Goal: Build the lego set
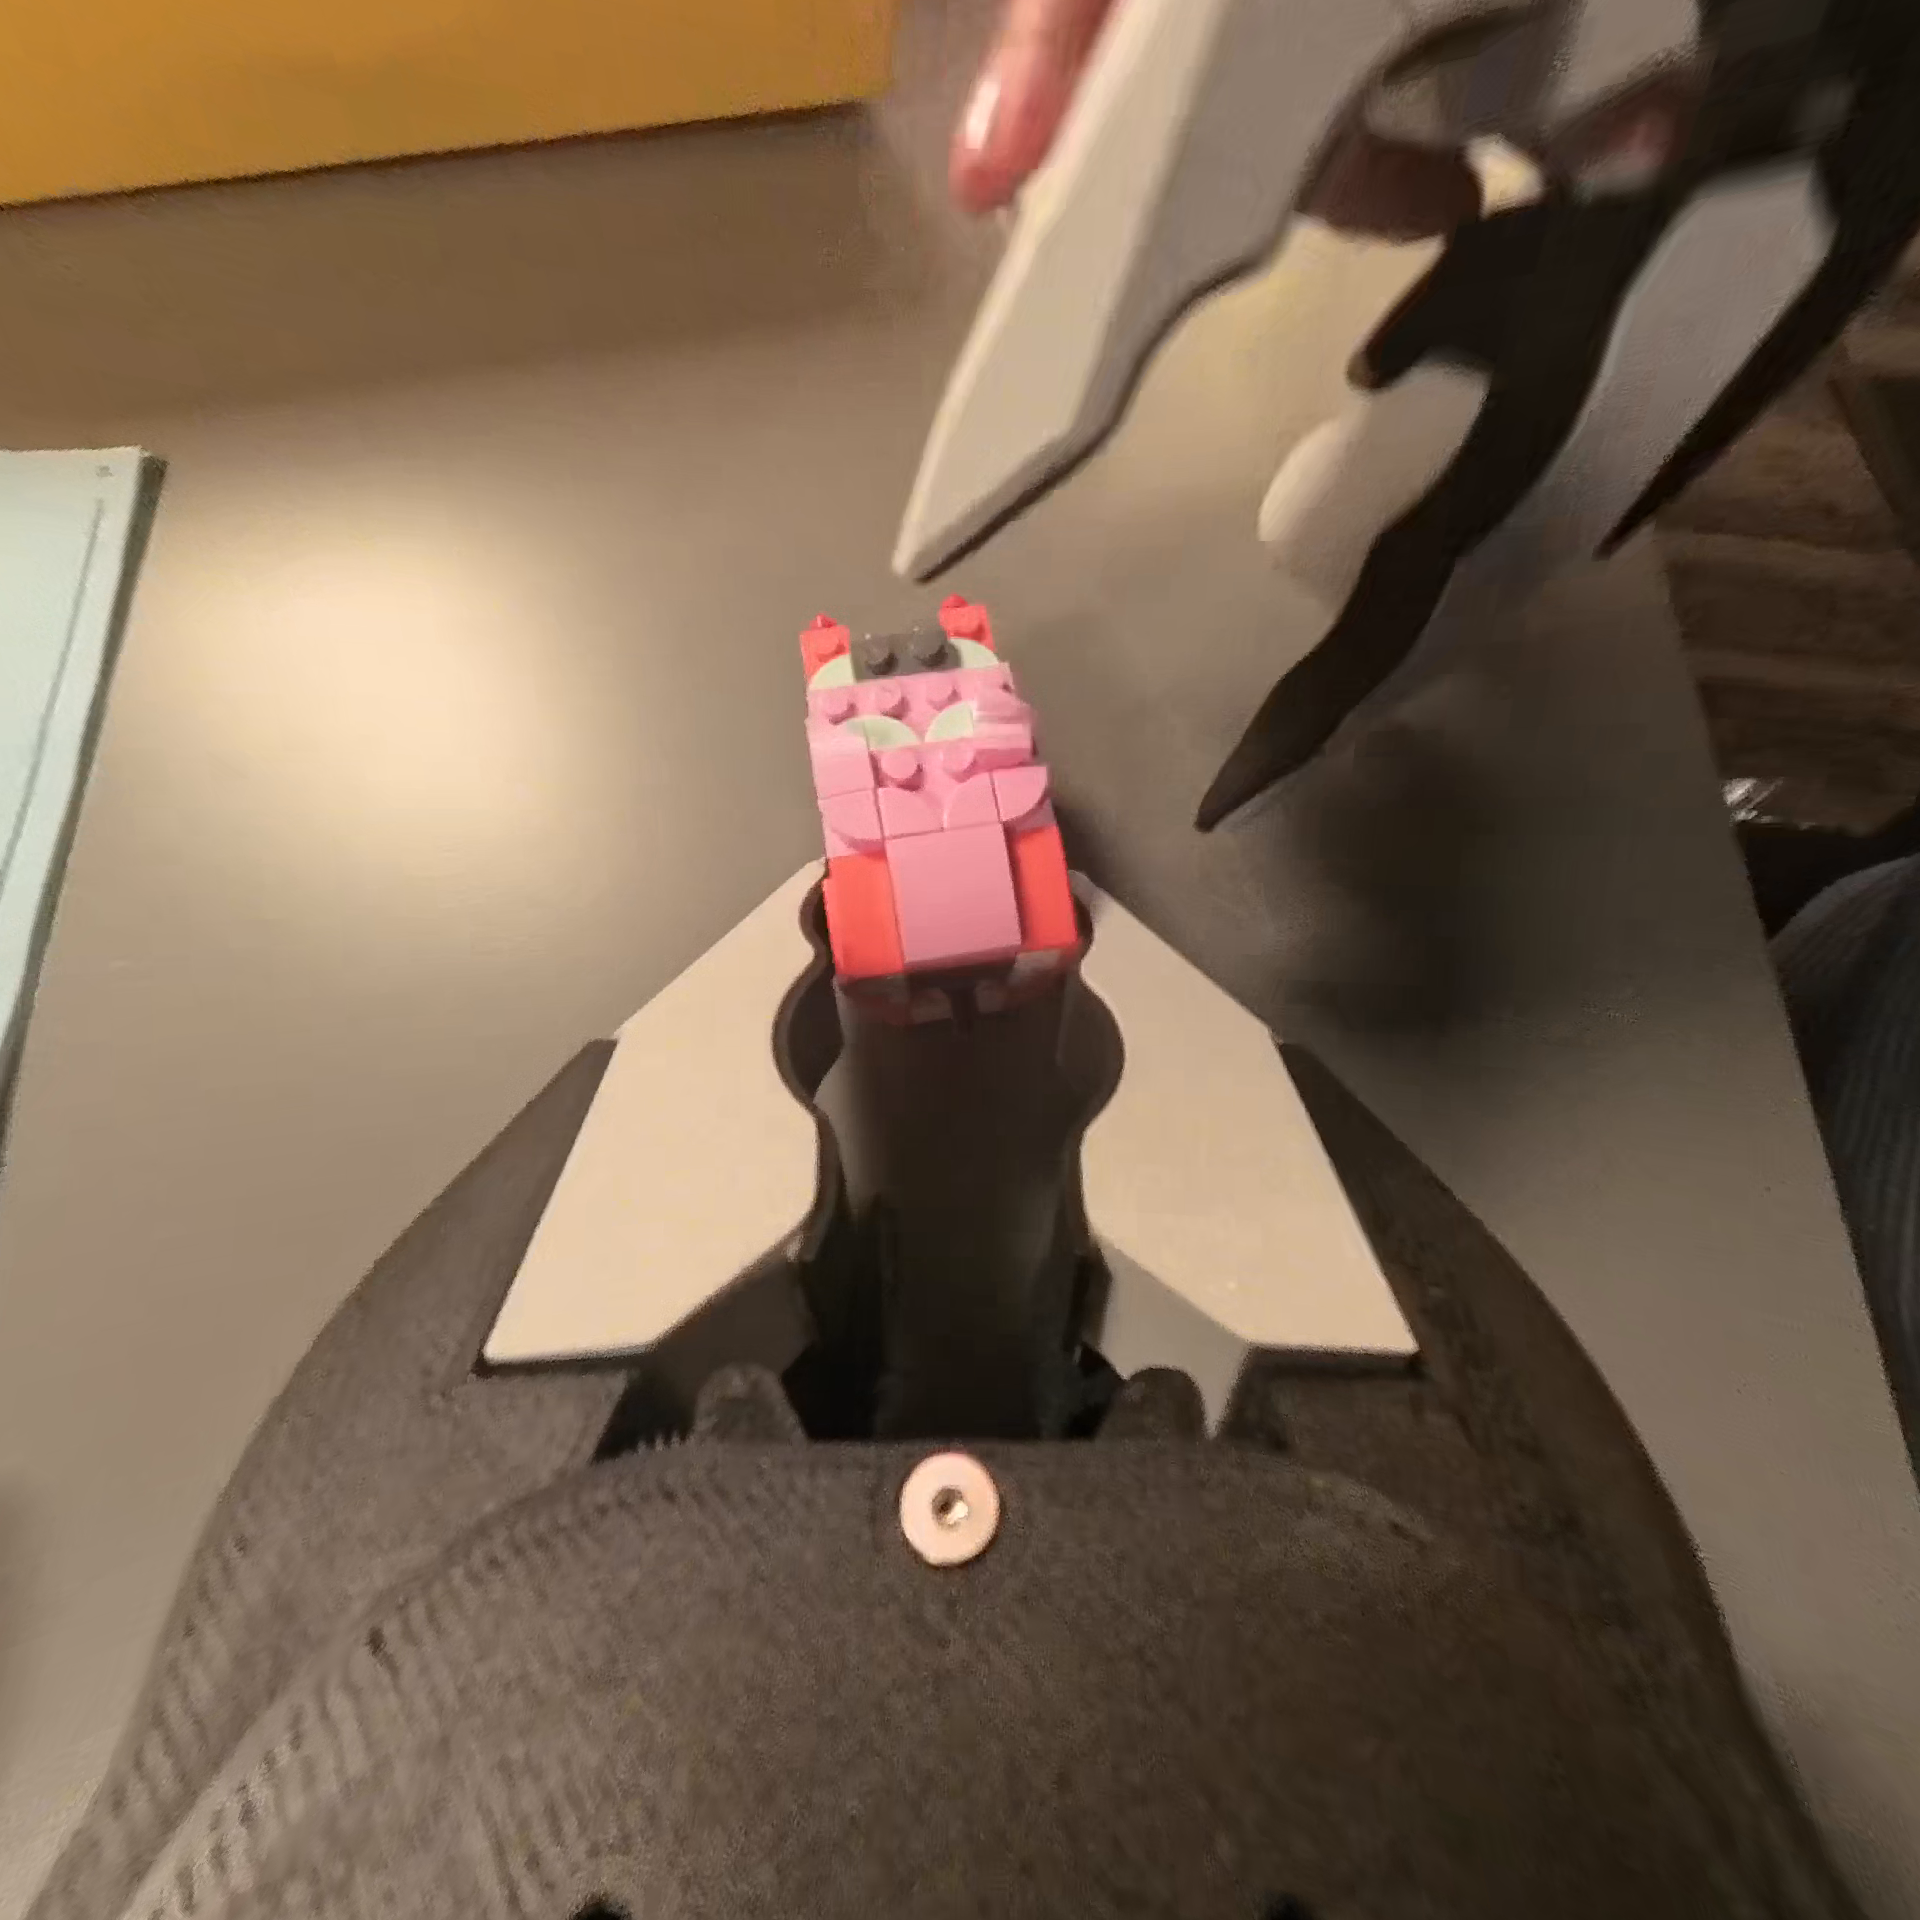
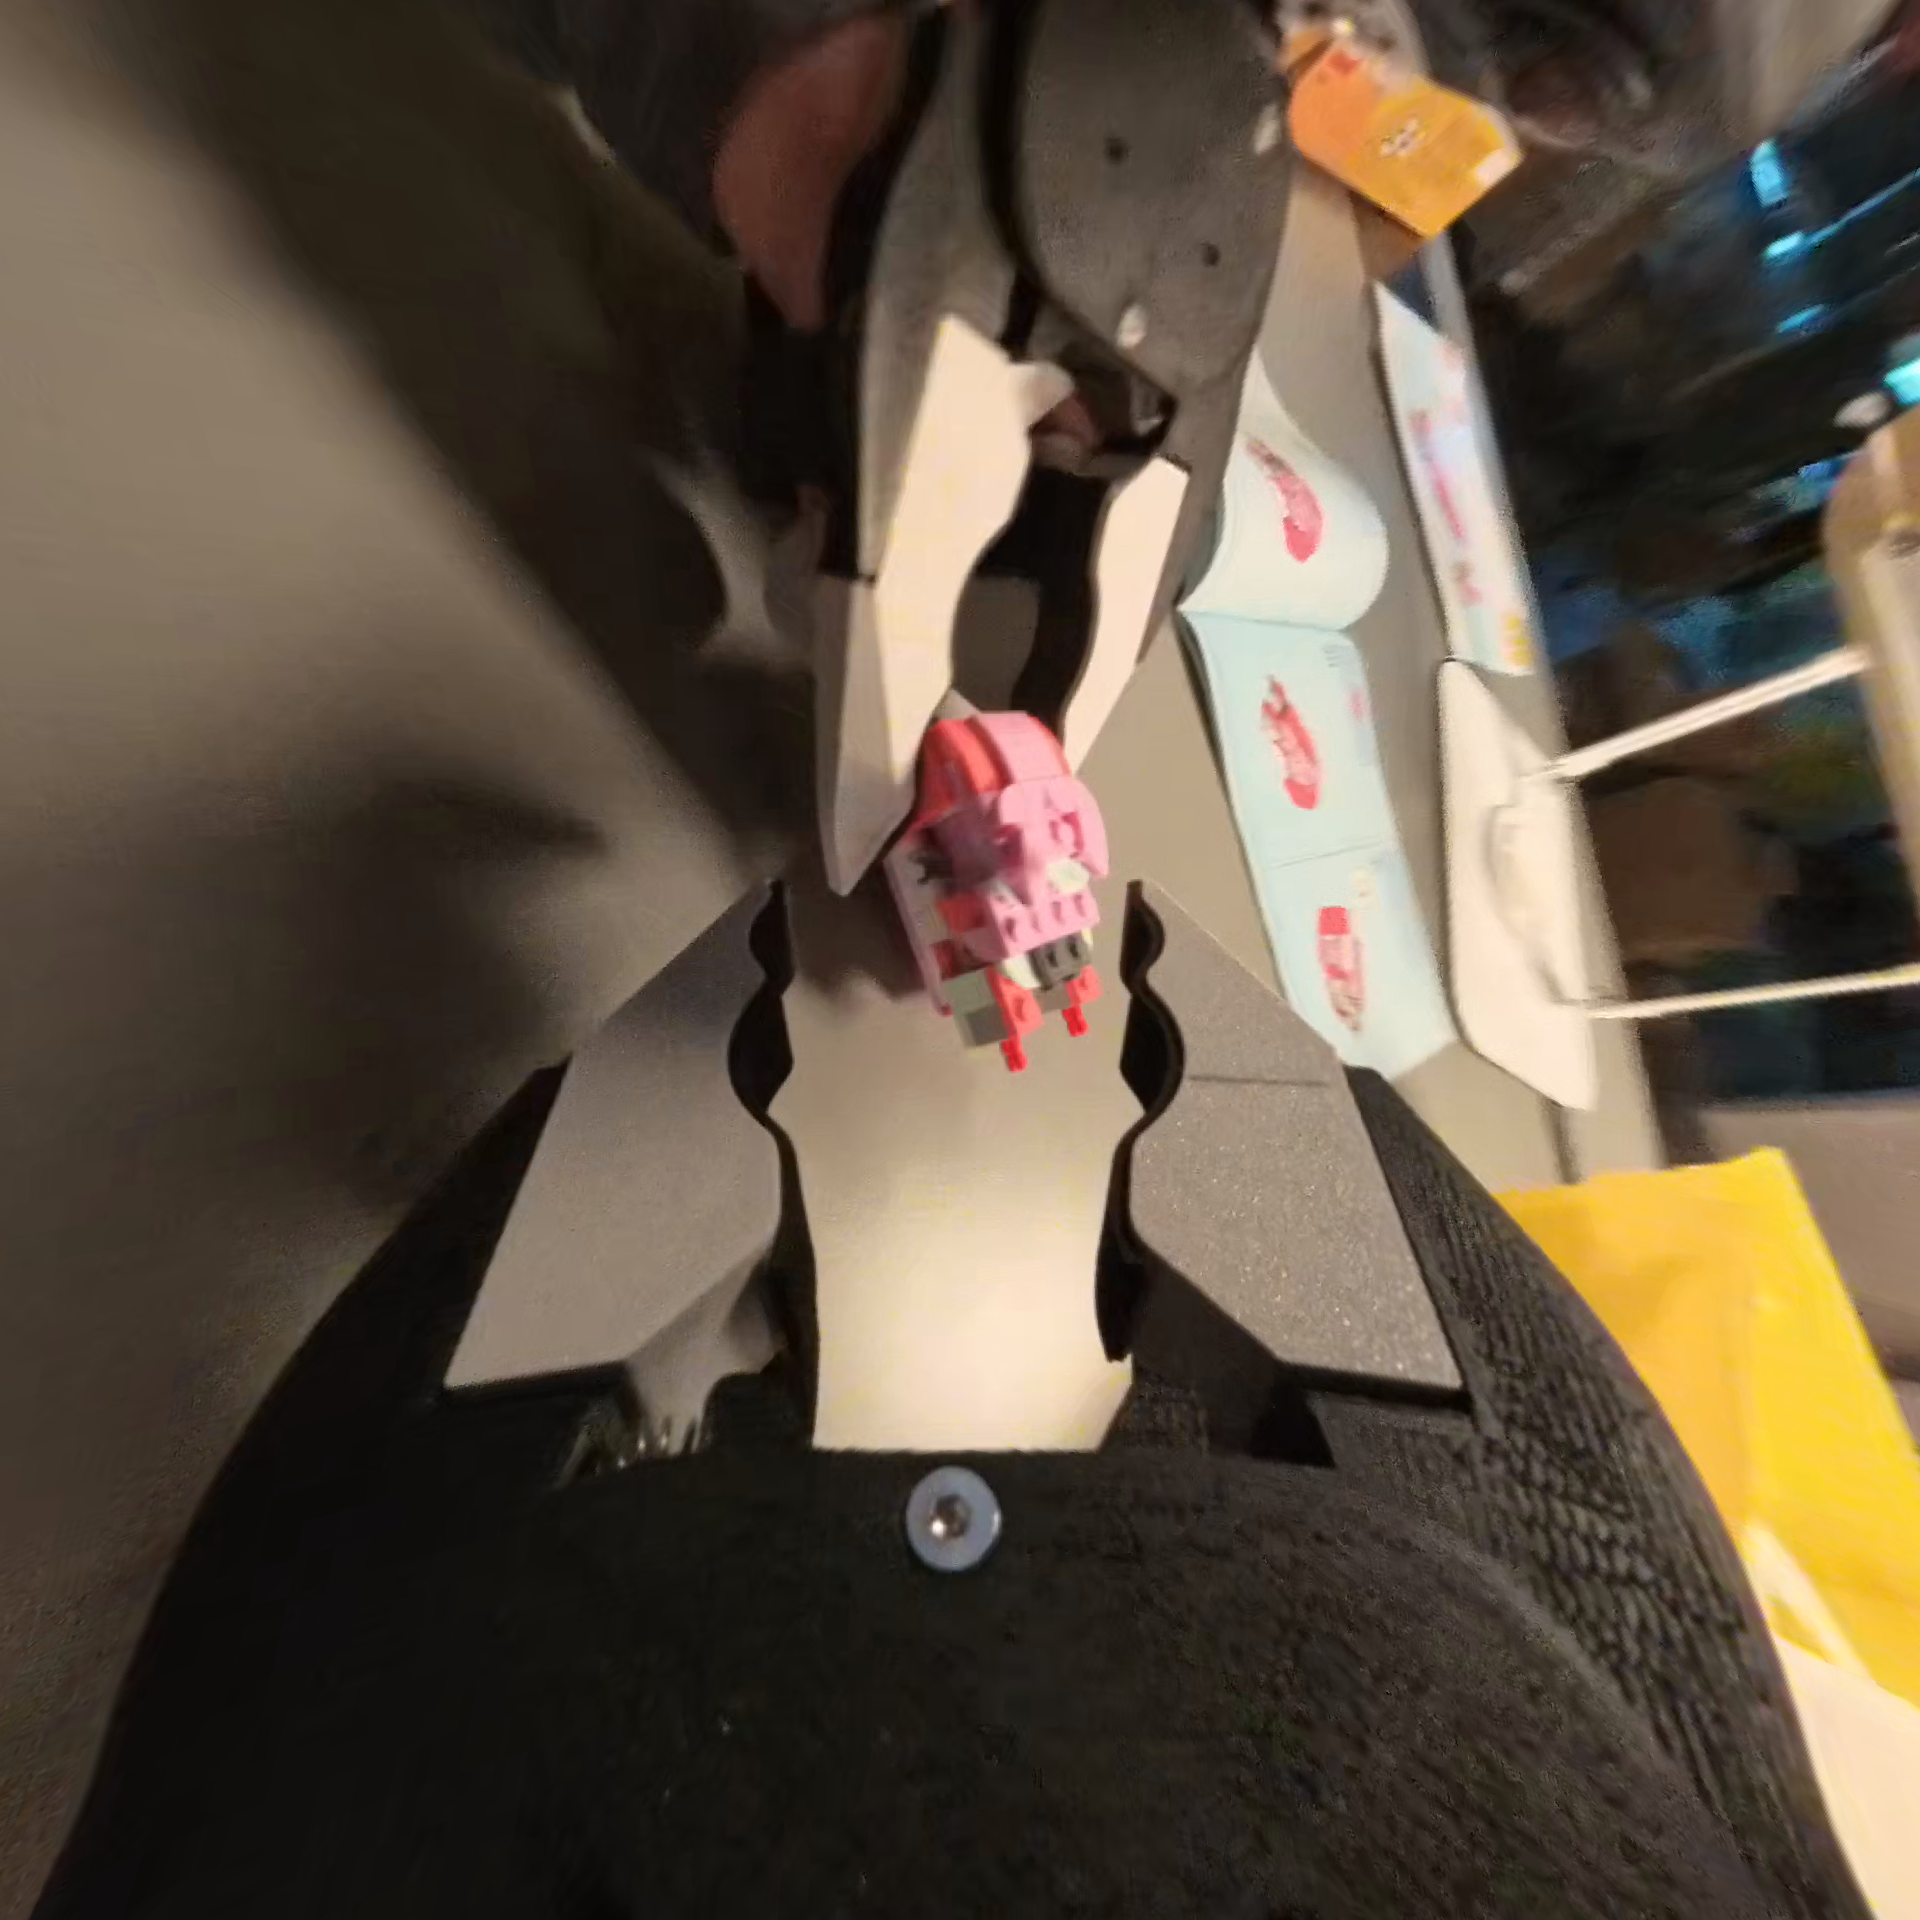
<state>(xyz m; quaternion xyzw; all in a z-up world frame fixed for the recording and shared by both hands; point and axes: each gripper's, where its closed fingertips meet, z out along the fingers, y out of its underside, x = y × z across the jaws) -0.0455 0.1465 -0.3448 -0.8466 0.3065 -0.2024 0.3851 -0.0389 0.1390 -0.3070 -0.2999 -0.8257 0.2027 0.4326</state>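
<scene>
My left gripper (image 1: pixel 951 914) is shut on the red rear end of a small pink and red brick model (image 1: pixel 920 810) and holds it above the grey table (image 1: pixel 416 831). The model's far end, with grey bricks and red pins, points away from me. My right gripper (image 1: pixel 1060 696) hovers just beyond that far end, blurred, with its jaws wide apart. In the right wrist view the model (image 2: pixel 997 883) hangs from the left gripper (image 2: pixel 966 800). It sits at my right gripper's (image 2: pixel 956 894) fingertips, and neither pad touches it.
A light blue instruction booklet (image 2: pixel 1309 748) lies open on the table; it also shows at the left edge of the left wrist view (image 1: pixel 52 675). A white bag (image 2: pixel 1507 862), a yellow bag (image 2: pixel 1714 1351) and an orange box (image 2: pixel 1392 135) lie to the right. A yellow panel (image 1: pixel 416 83) is at the back. Spacing between my two grippers at the tips: around 4 cm.
</scene>
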